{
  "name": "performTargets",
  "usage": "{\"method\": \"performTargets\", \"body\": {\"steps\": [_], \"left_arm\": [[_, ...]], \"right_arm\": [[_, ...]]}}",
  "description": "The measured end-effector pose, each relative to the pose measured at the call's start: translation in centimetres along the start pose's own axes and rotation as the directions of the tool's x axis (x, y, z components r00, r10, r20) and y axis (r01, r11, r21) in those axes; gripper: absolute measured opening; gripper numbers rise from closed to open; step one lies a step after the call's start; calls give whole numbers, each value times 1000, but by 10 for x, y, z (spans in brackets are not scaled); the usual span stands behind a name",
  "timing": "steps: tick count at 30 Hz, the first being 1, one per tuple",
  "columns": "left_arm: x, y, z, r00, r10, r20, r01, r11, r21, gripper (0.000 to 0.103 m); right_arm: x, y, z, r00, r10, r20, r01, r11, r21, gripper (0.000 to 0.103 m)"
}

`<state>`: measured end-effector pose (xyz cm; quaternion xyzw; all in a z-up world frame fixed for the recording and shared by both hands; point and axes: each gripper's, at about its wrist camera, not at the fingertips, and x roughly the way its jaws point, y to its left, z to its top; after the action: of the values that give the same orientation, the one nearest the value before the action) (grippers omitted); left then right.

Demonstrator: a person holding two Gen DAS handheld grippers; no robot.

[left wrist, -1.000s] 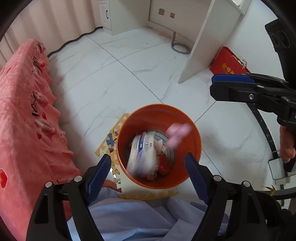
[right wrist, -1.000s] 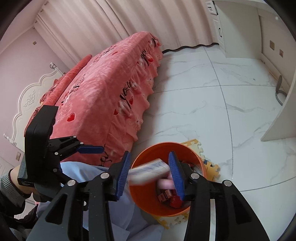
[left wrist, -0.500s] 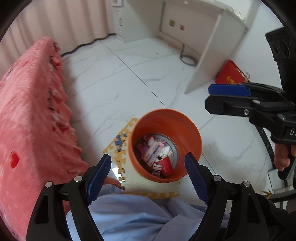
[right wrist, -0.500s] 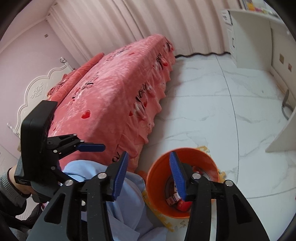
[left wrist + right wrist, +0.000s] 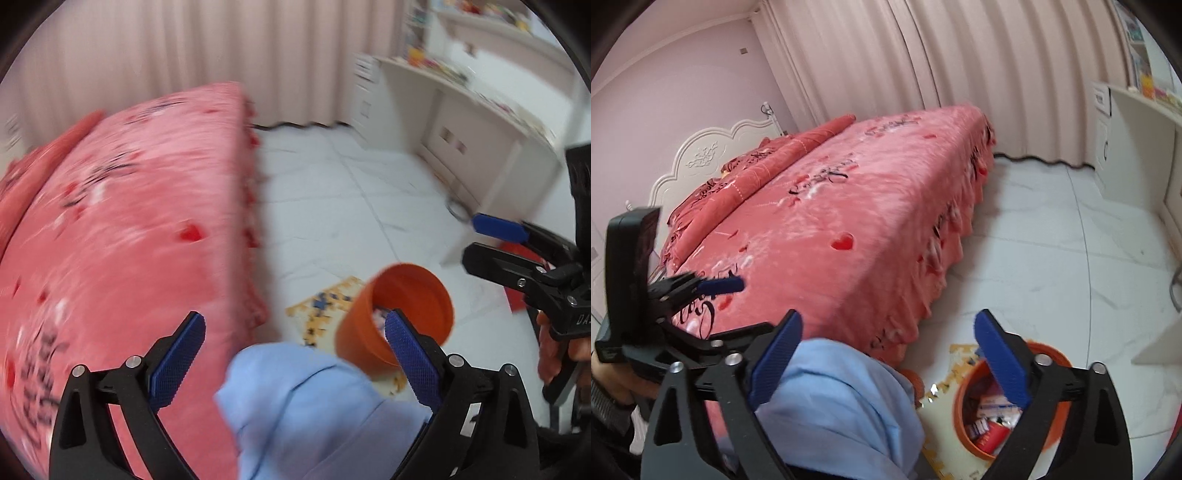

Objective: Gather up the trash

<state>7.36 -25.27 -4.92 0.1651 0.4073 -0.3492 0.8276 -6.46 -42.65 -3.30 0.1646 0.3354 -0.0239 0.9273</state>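
Left claw (image 5: 295, 365): spread, empty. Right claw (image 5: 888, 363): spread, empty. Bin (image 5: 967, 410): on floor (image 5: 1052, 258) beside bed (image 5: 831, 221), holding trash (image 5: 991, 424). Advice: scan bed and floor for remaining litter; approach with jaws wide.

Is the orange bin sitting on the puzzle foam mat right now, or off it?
Touching. In the left wrist view the orange bin stands with its base on the puzzle foam mat, which shows around it.

Smooth orange plastic bin (image 5: 964, 424); plush bedspread (image 5: 849, 221); glossy marble floor (image 5: 1052, 258).
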Motion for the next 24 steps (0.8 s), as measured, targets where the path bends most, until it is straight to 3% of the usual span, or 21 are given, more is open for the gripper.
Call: {"method": "performTargets", "body": {"steps": [6,11,20,24], "left_arm": [[-47,49,-36,991,118,64,-104,975,-197,97],[-90,78,-71,960,255,116,-209,927,-312,97],[-126,110,-119,936,328,130,-232,849,-476,97],[-135,119,-134,929,343,138,-234,835,-498,97]], "right_arm": [[9,71,9,998,35,46,-33,998,-56,98],[16,135,0,994,83,66,-74,989,-130,98],[19,211,-18,988,155,31,-142,959,-246,98],[14,227,-24,987,151,49,-131,948,-291,98]]}}
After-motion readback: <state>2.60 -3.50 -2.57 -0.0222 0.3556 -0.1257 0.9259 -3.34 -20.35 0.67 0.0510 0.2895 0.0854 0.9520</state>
